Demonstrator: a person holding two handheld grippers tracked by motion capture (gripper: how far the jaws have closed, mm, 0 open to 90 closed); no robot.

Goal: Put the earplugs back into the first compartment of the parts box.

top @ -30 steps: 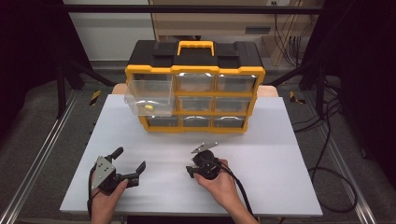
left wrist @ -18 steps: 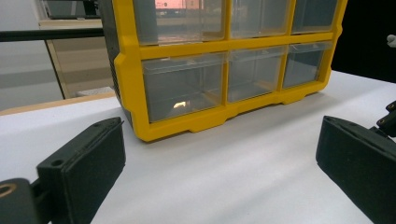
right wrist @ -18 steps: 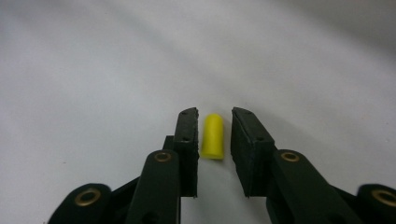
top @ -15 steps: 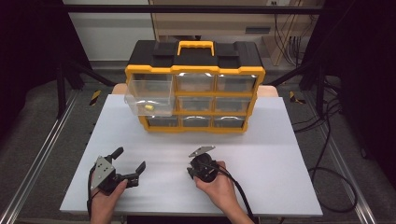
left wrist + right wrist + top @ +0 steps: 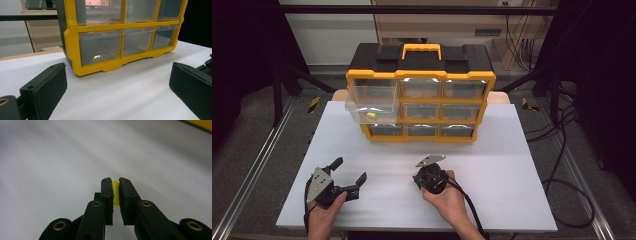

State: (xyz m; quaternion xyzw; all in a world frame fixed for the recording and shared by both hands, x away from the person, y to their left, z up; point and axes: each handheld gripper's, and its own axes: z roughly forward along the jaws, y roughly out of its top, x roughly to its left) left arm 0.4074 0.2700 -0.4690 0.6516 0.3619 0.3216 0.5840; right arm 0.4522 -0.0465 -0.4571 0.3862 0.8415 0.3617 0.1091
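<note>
In the right gripper view my right gripper [image 5: 115, 181] points down at the white tabletop [image 5: 50, 165], and its jaws have just been closing onto a small yellow piece [image 5: 115, 192] that now sits pinched between the pads. The high view shows that gripper [image 5: 423, 179] near the front middle of the table, under its grey plate. At the front left my left gripper [image 5: 349, 169] stands wide open and holds nothing. Its view [image 5: 117, 82] faces the yellow and black drawer organizer [image 5: 72, 45]. The organizer [image 5: 419, 95] has one clear drawer [image 5: 369, 102] pulled out at its left, with a yellow piece [image 5: 371, 115] inside.
The organizer stands at the back middle of the white table [image 5: 512, 150]. Metal rails [image 5: 247, 185] run along both sides of the table, and cables [image 5: 562, 165] lie on the floor to the right.
The right gripper's jaws have closed. The right hand has shifted only a little; the left hand and its gripper have kept still.
</note>
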